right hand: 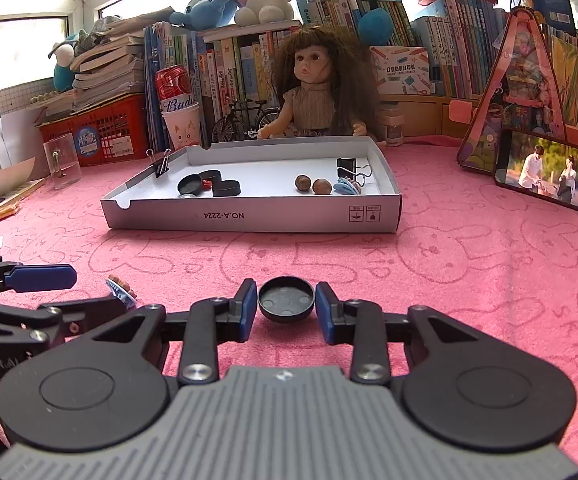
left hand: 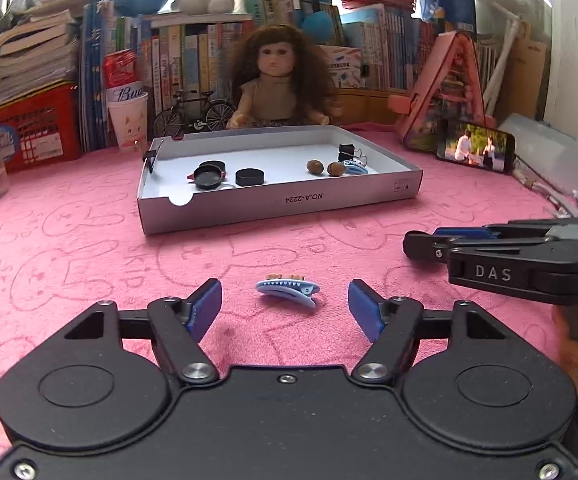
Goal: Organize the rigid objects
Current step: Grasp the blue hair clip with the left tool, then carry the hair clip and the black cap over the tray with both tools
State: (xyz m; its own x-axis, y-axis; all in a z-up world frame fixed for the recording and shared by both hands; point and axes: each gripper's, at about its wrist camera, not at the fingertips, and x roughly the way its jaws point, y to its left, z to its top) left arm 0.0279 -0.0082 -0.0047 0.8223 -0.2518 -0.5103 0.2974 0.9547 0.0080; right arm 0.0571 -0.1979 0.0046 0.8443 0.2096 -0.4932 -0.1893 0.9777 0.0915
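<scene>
While the left gripper (left hand: pixel 285 304) is bracketing the blue hair clip (left hand: pixel 287 289) lower centre, jaws spread, the right gripper (right hand: pixel 286 306) is flanking the black cap (right hand: pixel 286 299), untouched. Uneven closing risks flicking either away from the box lid (right hand: pixel 249 216) beyond.

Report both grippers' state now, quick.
Left gripper: open, empty, blue hair clip lying between its fingers.
Right gripper: open, its fingers bracketing the black cap, not clamped.
</scene>
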